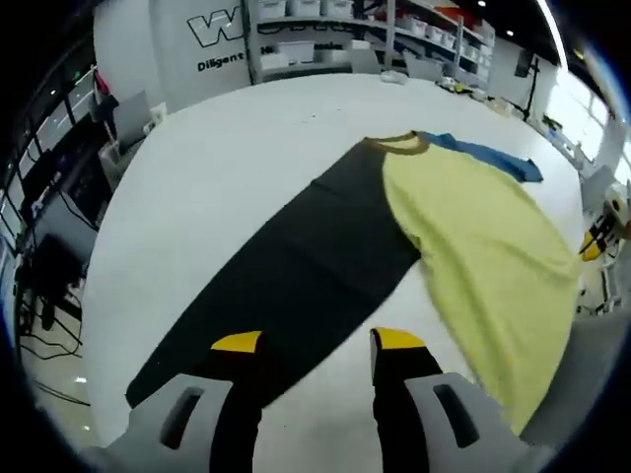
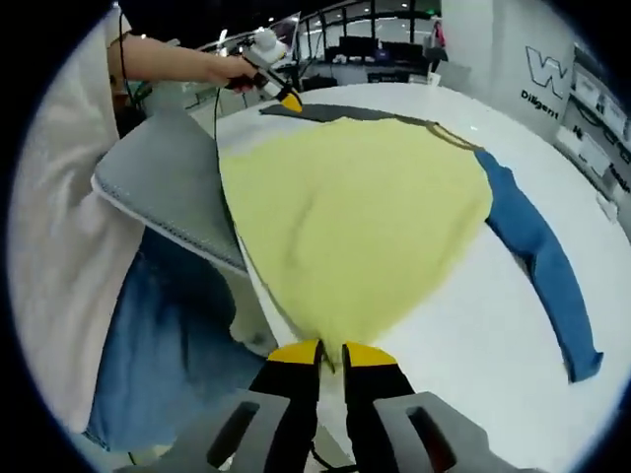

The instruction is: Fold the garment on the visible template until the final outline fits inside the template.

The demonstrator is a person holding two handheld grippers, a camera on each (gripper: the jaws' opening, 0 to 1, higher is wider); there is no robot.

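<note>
The garment [image 2: 355, 222], a yellow shirt with blue sleeves, lies spread on the white surface [image 2: 473, 345], partly covering the dark rectangular template [image 1: 296, 276]. In the left gripper view the template's long strip runs from the near edge of the surface diagonally away to the collar [image 1: 399, 144], so the shirt's long axis follows it, collar pointing to the far side and hem toward the near edge. The yellow body [image 1: 483, 236] is draped off to one side of the strip, with a blue sleeve [image 2: 542, 256] stretched out flat beyond it, apart from the template.

The right gripper [image 2: 330, 357] sits at the hem near the surface's edge, its jaws nearly together and seemingly pinching the yellow cloth, probably so that side can be lifted over onto the template. The left gripper [image 1: 317, 345] hovers over the template's near end, jaws spread wide and empty, likely ready to take the other hem corner. A person's hand [image 2: 222, 67] holds that gripper in the right gripper view.
</note>
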